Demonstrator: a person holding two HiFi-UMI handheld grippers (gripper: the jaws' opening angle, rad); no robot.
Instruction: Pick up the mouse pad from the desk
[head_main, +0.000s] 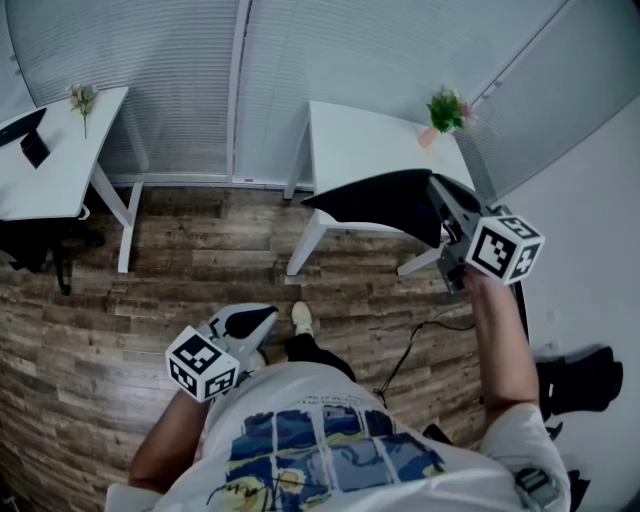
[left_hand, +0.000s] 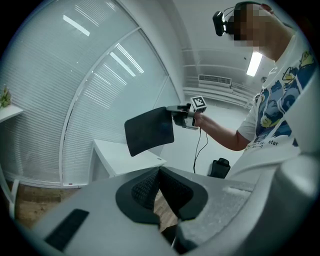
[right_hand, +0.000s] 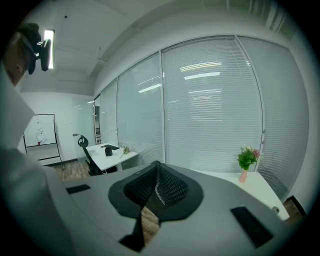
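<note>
One gripper (head_main: 440, 195), seemingly tight on pad (head_main: 385, 205)

In the head view, the near part of the desk (head_main: 360, 135) is covered by the mouse pad (head_main: 385, 205) held above it. The jaws of the right gripper (head_main: 440, 203) are hidden behind the mouse pad's corner. In the right gripper view, only a thin dark edge of the mouse pad (right_hand: 137, 227) is shown. A second desk (head_main: 60, 165) is cut off by the left edge, and the dark item (head_main: 28, 135) on it cannot be identified.
</note>
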